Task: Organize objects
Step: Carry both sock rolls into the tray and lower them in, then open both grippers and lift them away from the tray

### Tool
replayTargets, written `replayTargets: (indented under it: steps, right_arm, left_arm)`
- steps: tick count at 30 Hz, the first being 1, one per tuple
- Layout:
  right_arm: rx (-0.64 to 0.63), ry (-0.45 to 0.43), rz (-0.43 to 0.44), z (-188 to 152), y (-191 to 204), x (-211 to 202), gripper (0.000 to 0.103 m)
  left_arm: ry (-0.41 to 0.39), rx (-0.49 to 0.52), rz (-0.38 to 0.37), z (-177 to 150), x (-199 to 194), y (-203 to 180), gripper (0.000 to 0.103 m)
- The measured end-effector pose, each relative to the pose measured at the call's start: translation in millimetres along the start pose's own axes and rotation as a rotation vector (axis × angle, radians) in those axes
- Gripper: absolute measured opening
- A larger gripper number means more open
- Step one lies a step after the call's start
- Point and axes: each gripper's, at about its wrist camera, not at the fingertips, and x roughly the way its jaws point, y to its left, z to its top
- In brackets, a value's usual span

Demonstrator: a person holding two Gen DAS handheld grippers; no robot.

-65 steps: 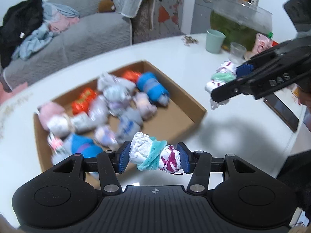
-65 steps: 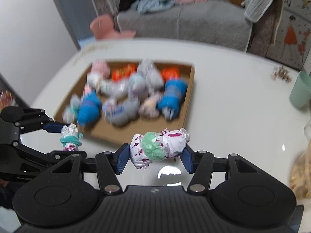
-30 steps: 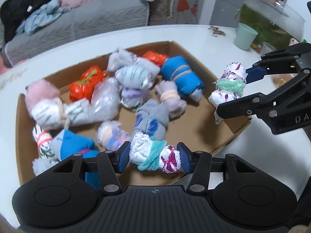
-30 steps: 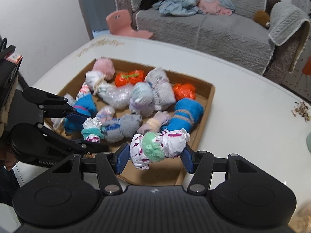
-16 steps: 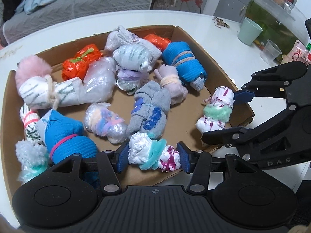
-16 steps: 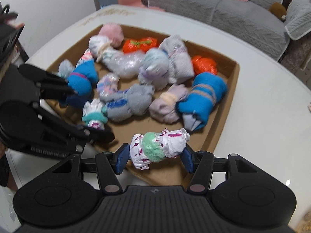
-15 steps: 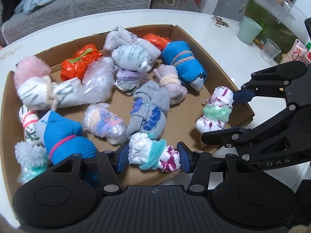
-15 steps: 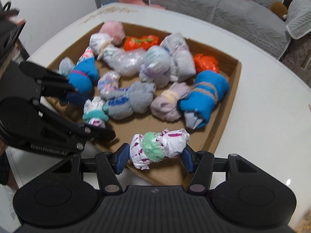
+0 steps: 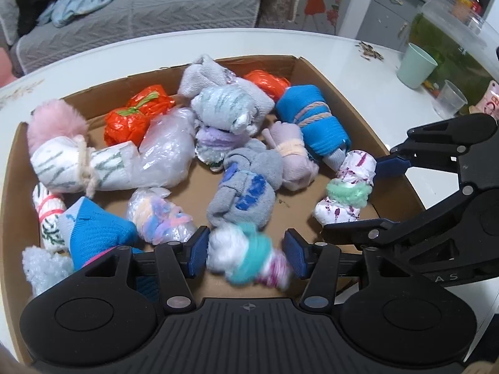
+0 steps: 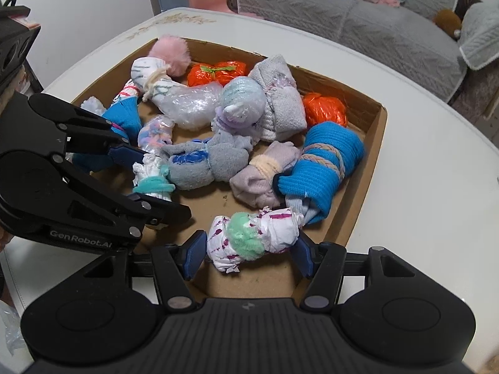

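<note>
1. The rolled sock bundles lie heaped in a shallow cardboard box (image 9: 340, 99) on a white surface (image 10: 436, 168); among them are a blue roll tied with braided cord (image 10: 321, 162), a grey roll with blue marks (image 9: 243, 193), two orange plastic-wrapped bundles and a pink fluffy one (image 9: 56, 121).
2. The left tongs (image 9: 246, 252) hang over the near edge of the box. Their jaws are spreading, and a white bundle with a teal band (image 9: 246, 255) sits between them, blurred; a gap shows beside each blue pad, so it is no longer pinched.
3. The right tongs (image 10: 249, 246) hang over the box's near right corner. Their jaws are spreading too, with a white, purple-flecked bundle with a mint band (image 10: 252, 237) between them; the pads seem just clear of its ends.
4. A mint cup (image 9: 416, 65) stands on the surface beyond the box.
</note>
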Motion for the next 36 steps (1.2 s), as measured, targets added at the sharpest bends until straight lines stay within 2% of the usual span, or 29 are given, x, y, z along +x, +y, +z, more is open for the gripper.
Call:
replayTargets:
  steps: [1,3,5,7,9,26,28,29,32,36]
  right_arm:
    - [0.001,-0.002,-0.003,0,0,0,0.056]
    - [-0.003,-0.008,-0.009,-1,0,0,0.055]
    - [0.000,-0.015,-0.001,-2,-1,-1,0.055]
    - [0.007,-0.025,-0.002,-3,-1,-5,0.058]
    - [-0.007,-0.032,-0.032,-2,1,-8,0.067]
    - [0.085,-0.065,-0.061,-4,11,-34,0.076]
    - [0.093,-0.070,-0.064,-5,14,-39,0.079]
    - [0.092,-0.076,-0.071,-5,16,-42,0.083]
    - [0.079,-0.091,-0.081,-6,25,-50,0.086]
    - [0.079,-0.110,-0.070,-5,38,-57,0.086]
  left_arm:
    - [-0.003,-0.003,0.013,-1,0,-1,0.062]
    - [0.004,-0.019,0.057,-2,-1,-1,0.076]
    - [-0.010,-0.043,0.073,-5,-5,3,0.081]
    - [-0.019,-0.056,0.076,-6,-8,5,0.083]
    - [-0.021,-0.056,0.084,-7,-12,3,0.084]
    - [-0.051,-0.119,0.145,-12,-55,1,0.090]
    - [-0.068,-0.132,0.155,-12,-67,2,0.094]
    - [-0.088,-0.143,0.156,-13,-75,5,0.102]
    - [-0.158,-0.160,0.211,-16,-104,8,0.102]
    - [-0.182,-0.114,0.298,-18,-125,10,0.102]
